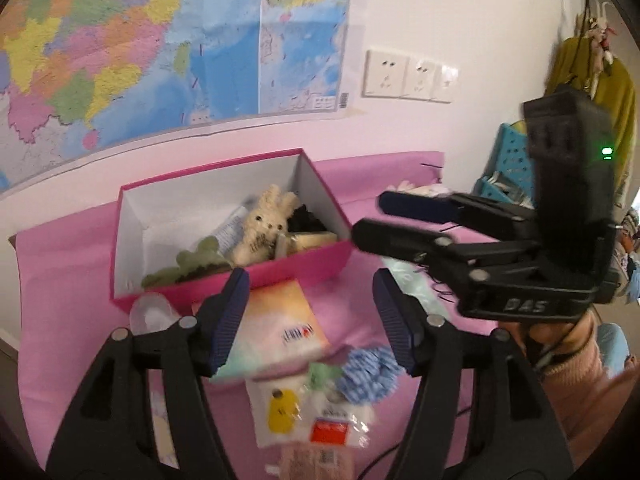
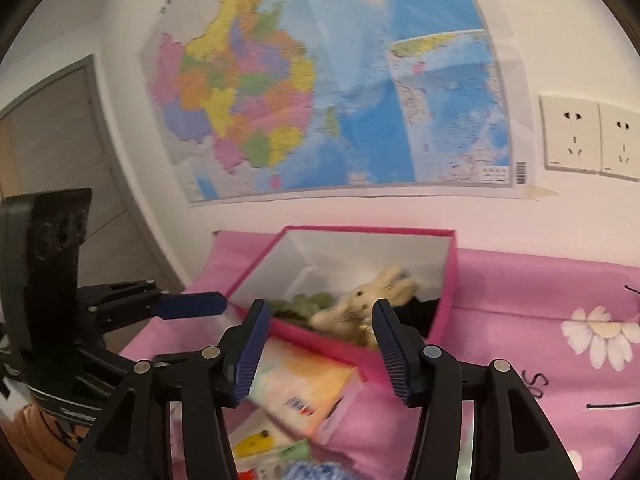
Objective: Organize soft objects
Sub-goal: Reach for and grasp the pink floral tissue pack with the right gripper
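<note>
A pink box [image 1: 304,272] with a white inside stands on the pink cloth. In it lie a cream plush bunny [image 1: 266,224], a green plush piece [image 1: 192,264] and something black [image 1: 306,220]. My left gripper [image 1: 310,320] hovers open in front of the box, with nothing between its fingers. Below it lie a tissue packet [image 1: 280,332], a blue-and-white scrunchie [image 1: 370,372] and a small green soft piece [image 1: 322,374]. My right gripper [image 1: 370,219] hangs open and empty just right of the box. In the right wrist view that gripper [image 2: 320,344] faces the box [image 2: 450,280] and the bunny [image 2: 368,296].
A clear plastic piece [image 1: 154,314] lies at the box's front left corner, and flat printed packets [image 1: 288,412] lie nearest me. A map [image 1: 160,40] and wall sockets [image 1: 408,76] are behind. A blue basket [image 1: 508,160] and a yellow garment [image 1: 592,80] are on the right.
</note>
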The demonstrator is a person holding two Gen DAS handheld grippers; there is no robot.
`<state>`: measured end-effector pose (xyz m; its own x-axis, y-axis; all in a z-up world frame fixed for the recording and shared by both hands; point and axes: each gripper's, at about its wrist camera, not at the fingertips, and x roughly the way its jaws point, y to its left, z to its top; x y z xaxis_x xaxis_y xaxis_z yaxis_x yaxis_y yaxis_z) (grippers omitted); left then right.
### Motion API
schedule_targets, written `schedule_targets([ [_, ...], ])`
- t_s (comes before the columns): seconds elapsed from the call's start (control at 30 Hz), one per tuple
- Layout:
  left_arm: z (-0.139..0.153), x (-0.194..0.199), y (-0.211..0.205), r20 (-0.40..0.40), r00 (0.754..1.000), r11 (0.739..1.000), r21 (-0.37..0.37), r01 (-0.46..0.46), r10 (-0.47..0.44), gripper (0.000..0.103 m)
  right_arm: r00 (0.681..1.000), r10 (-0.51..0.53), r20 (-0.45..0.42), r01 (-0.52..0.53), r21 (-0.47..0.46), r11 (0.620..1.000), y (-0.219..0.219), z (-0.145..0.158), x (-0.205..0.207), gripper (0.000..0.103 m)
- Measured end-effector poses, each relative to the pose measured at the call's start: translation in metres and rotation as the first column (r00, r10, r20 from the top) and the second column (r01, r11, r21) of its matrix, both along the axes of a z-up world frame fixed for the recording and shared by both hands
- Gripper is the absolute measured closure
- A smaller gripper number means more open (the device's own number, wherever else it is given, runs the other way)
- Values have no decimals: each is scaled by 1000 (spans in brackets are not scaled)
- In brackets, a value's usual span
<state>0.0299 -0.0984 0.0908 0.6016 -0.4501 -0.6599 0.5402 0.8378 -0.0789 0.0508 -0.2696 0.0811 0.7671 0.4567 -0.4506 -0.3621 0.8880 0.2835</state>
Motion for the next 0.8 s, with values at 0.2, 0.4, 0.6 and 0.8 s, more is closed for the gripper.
schedule_targets([
  [0.2,-6,-25,11,1,1000,999,-35,6,-6,38,996,87,9,-87,-10,996,14,0,-30,48],
  [0.4,-31,-50,29,-39,999,997,-67,35,-38,38,992,121,25,-121,2,993,18,-8,-61,42],
  [0.6,-50,-62,54,-78,996,995,-97,23,-31,38,993,111,-27,-110,29,993,20,-29,-71,42],
  [0.8,-64,-62,94,-109,994,993,-111,-39,27,38,991,105,-86,-101,53,993,25,-49,-73,42],
])
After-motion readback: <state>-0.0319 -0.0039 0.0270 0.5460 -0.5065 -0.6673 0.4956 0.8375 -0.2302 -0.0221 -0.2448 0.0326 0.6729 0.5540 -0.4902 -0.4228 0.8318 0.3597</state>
